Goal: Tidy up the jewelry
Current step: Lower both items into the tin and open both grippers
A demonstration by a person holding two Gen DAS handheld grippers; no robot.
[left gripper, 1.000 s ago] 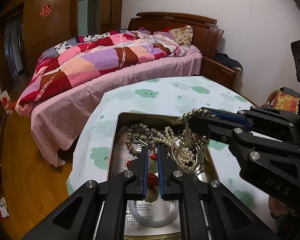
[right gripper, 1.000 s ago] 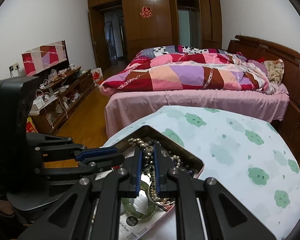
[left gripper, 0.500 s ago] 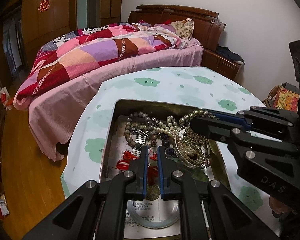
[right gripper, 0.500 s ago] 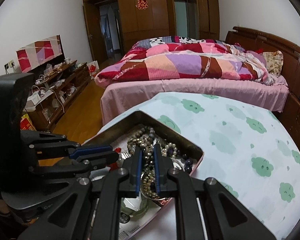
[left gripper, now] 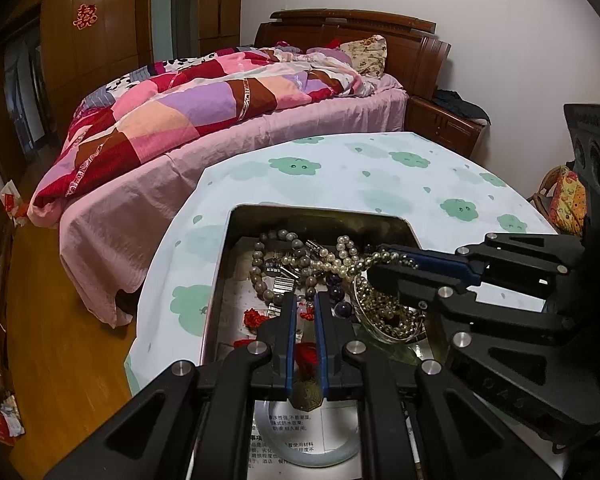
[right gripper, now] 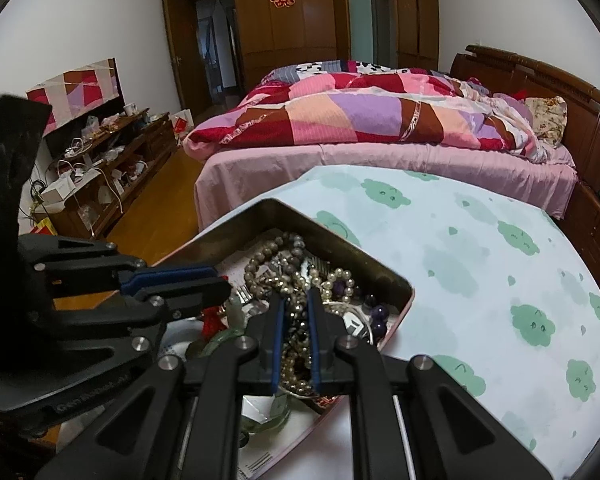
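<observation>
Rectangular metal tin [left gripper: 236, 240] holds tangled round beads. Left gripper [left gripper: 304, 304] pinches a red knotted cord [left gripper: 306, 354]; right gripper [right gripper: 296, 300], at three o'clock, clenches a glossy bead strand [right gripper: 296, 344].

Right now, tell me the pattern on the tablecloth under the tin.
Pale tablecloth printed with green smiling clouds; clearest in the right wrist view.

Tangled bead strands [left gripper: 300, 264] fill metal tin [left gripper: 320, 216].
</observation>
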